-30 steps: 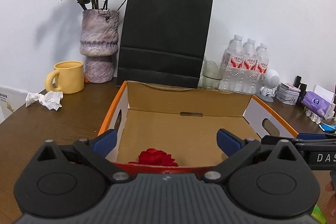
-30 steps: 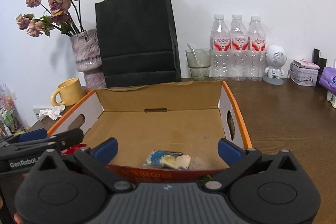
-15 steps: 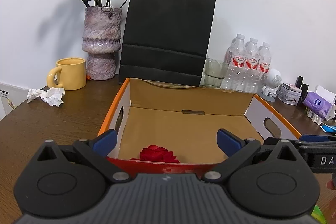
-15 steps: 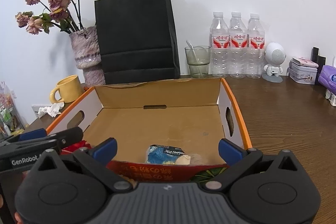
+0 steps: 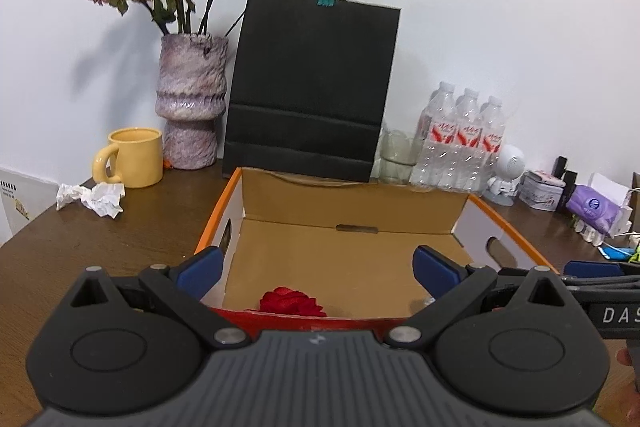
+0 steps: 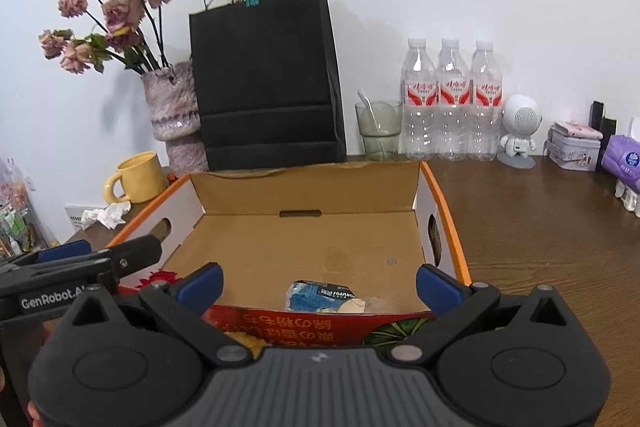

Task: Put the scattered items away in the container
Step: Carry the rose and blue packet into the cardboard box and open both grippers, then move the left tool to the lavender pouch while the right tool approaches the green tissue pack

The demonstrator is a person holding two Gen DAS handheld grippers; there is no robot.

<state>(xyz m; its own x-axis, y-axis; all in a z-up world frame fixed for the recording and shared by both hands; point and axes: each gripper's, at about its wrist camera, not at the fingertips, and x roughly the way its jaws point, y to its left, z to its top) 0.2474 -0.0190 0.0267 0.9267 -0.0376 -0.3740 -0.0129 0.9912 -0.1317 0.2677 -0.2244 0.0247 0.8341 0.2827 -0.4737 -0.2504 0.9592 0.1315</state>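
- At the left edge of the left wrist view, crumpled paper [image 5: 91,199] lies on the brown worktop [image 5: 100,251], just beside a yellow mug [image 5: 134,163].
- Behind the mug, a mottled vase [image 5: 192,103] of dried roses stands in the upper left of the frame, with a black paper bag [image 5: 308,87] next to it.
- The left tool [image 5: 316,267] sits at lower centre, its 2 blue-tipped fingers spread wide and gripping nothing.
- Between those fingers, a red fabric flower [image 5: 292,302] lies inside the cardboard box [image 5: 352,199], against its near wall.
- In the right wrist view, the right tool [image 6: 318,281] is likewise released, empty, over the box's near edge.
- A blue crumpled packet [image 6: 320,301] rests on the box floor, lower centre.
- 3 water bottles [image 6: 452,99] stand at centre right by the wall.
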